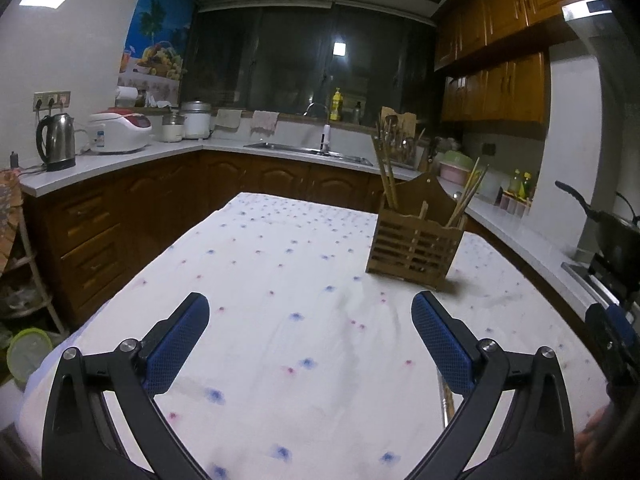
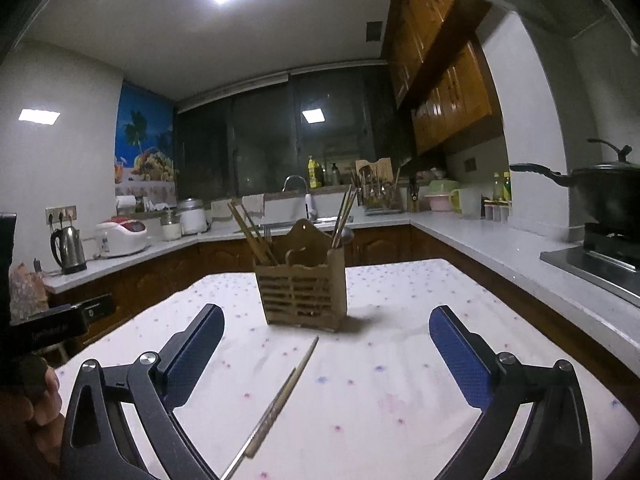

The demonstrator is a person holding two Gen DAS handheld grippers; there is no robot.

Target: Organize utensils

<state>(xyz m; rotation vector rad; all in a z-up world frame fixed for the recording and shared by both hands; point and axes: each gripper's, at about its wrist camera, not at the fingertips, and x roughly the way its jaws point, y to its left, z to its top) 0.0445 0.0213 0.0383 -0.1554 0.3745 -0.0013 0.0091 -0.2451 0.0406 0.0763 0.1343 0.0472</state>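
A slatted wooden utensil holder stands on the table with the white spotted cloth. Chopsticks and a spoon stick up out of it. A pair of chopsticks lies loose on the cloth in front of the holder, between the fingers of my right gripper, which is open and empty. The near end of those chopsticks shows beside the right finger of my left gripper, also wide open with nothing in it. Both grippers hang back from the holder.
Kitchen counters ring the table, with a kettle, rice cooker and sink at the back. A black pan sits on the stove at the right. A person's hand holds the other gripper at the left edge.
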